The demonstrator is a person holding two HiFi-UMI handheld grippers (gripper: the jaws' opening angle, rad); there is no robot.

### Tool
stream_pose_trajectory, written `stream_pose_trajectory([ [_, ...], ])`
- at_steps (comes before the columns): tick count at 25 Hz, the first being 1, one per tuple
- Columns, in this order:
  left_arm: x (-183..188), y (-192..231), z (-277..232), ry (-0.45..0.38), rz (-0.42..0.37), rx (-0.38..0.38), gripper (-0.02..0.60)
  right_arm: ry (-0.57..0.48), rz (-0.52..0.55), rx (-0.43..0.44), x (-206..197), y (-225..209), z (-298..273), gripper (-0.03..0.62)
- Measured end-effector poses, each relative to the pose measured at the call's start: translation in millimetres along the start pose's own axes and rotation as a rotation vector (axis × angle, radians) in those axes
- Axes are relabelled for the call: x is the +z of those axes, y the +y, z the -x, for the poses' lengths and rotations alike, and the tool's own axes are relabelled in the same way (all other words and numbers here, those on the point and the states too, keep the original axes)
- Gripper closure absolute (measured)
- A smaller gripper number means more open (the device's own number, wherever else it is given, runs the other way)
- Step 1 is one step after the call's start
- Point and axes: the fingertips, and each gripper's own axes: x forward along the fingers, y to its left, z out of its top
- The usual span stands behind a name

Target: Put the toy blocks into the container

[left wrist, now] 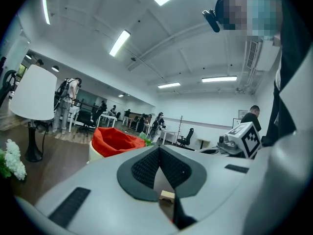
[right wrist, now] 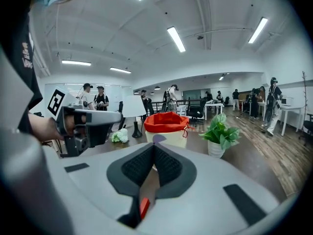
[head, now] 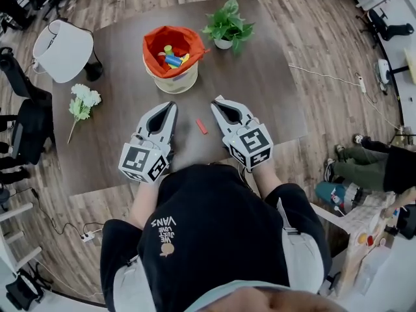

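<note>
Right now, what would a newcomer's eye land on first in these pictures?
The container with its bright orange liner stands out first, at the far middle of the table, with toy blocks heaped inside. Next comes the lone red block, lying on the dark tabletop between the left tongs and the right tongs, both shut.

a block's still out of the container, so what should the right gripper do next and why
Probably open the right gripper. Its jaws are shut on nothing, and the red block lies on the table just beside it, outside the container. With the jaws apart it could then come down over the block.
</note>
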Motion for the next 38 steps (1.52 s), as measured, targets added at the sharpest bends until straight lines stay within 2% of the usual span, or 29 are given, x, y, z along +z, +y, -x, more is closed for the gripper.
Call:
stream_pose_trajectory([
  [14,-11.1,-10.8,-9.4,0.039,0.000,-0.048,0.571,0.091,-0.027,-0.023,-44.0,0.3,-1.8,0.576],
  [24,-20.0,-5.3,-1.9,0.052,0.017,-0.020,0.571,0.185,0.018,0.026,-79.5,19.0,-23.0,0.576],
  [32,-21.1,-1.5,4.3,0.047,0.023,0.002,0.571,0.235,0.036,0.031,-95.6,22.5,-34.1,0.576],
  [38,-20.7,1.4,8.3,0.041,0.028,0.015,0.571,0.334,0.022,0.056,-124.6,28.7,-42.0,0.574],
])
